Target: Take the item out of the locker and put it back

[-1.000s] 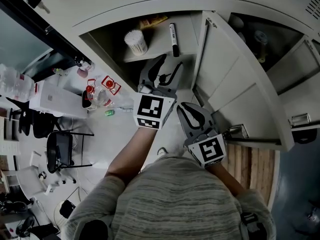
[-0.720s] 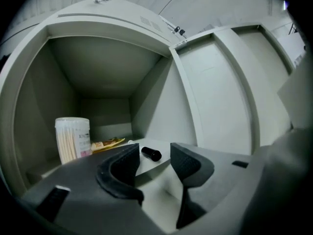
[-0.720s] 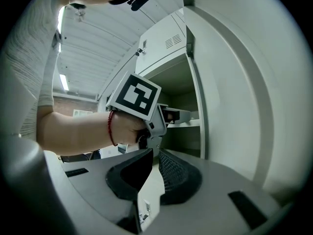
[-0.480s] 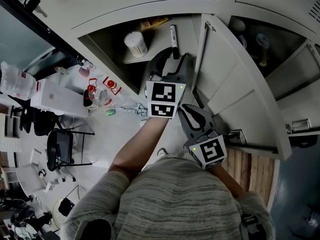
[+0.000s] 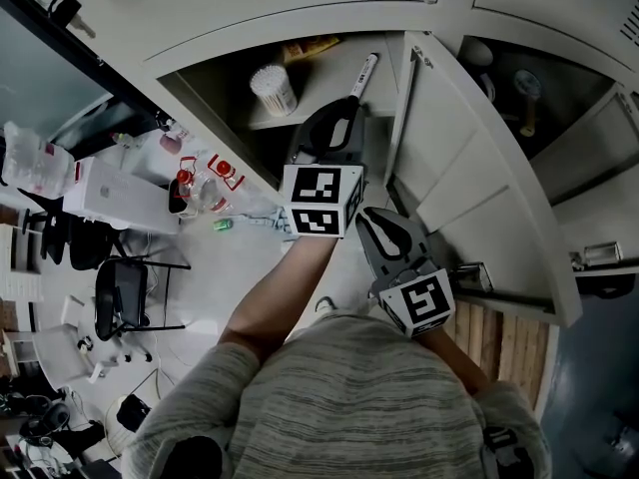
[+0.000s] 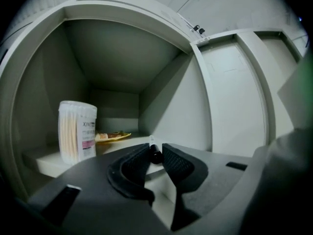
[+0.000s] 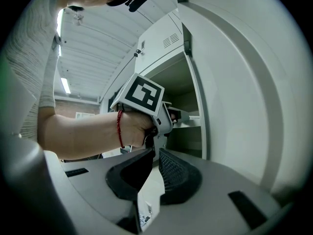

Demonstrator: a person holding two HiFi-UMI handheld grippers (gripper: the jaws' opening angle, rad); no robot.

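- A black marker (image 5: 363, 69) with a white end sits tilted at the front edge of the locker's shelf (image 6: 54, 163). Its dark end is pinched between the pads of the left tool (image 6: 156, 150), whose jaws are closing on it.
- The marker's white tip points deeper into the open locker (image 6: 171, 102); whether its far end rests on the shelf cannot be told.
- A tub of cotton swabs (image 5: 272, 85) stands upright well to the marker's left on the same shelf, with a flat yellowish packet (image 5: 308, 44) lying behind it near the back wall.
- The locker door (image 5: 449, 138) stands swung wide to the right.
- The right tool (image 7: 155, 153) hangs lower, outside the locker and beside the door. Its jaws are clenched almost together on nothing.
- By the look of it, the task is at its opening step: the grasp is made, but the marker has not left the compartment.
- What appears to remain is drawing it out past the door frame, returning it to the shelf and releasing it.
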